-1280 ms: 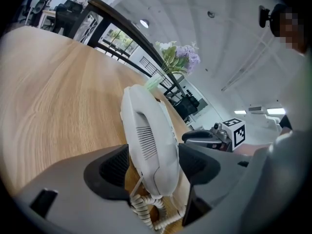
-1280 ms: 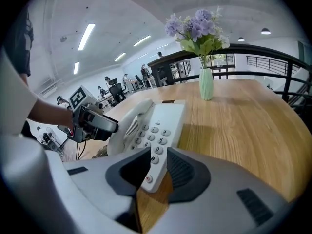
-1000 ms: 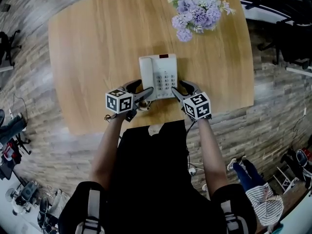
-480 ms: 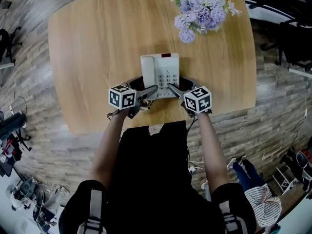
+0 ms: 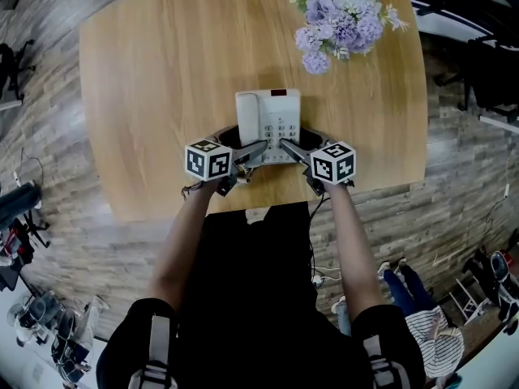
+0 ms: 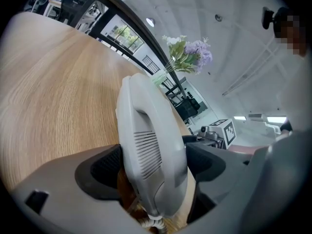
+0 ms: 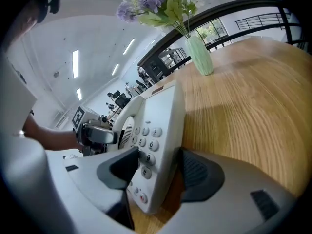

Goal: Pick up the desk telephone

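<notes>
So the desk telephone is sitting on the wooden table, about in the middle left to right and close to the near edge, right in front of the person. It's white, with the handset lying down its left side and the keypad on the right. The left gripper is at the phone's near left corner and the right gripper is at the near right corner, both angled downward and in toward each other. Looking along the left one, its jaws have just been opening and stand wide, with the near end of the handset filling most of the gap between them. The dark pads sit just beside it on either side, and as far as I can see they aren't squeezing it. You can also see a bit of the coiled cord poking out below the handset. Same deal on the right: its jaws have just been opening and are spread wide around the right edge of the phone body, one over the keypad side and the other out over the table, with a strip of bare wood showing between that outer pad and the phone. A bunch of purple and white flowers in a pale green vase stands at the far right of the table, well apart from the phone.
</notes>
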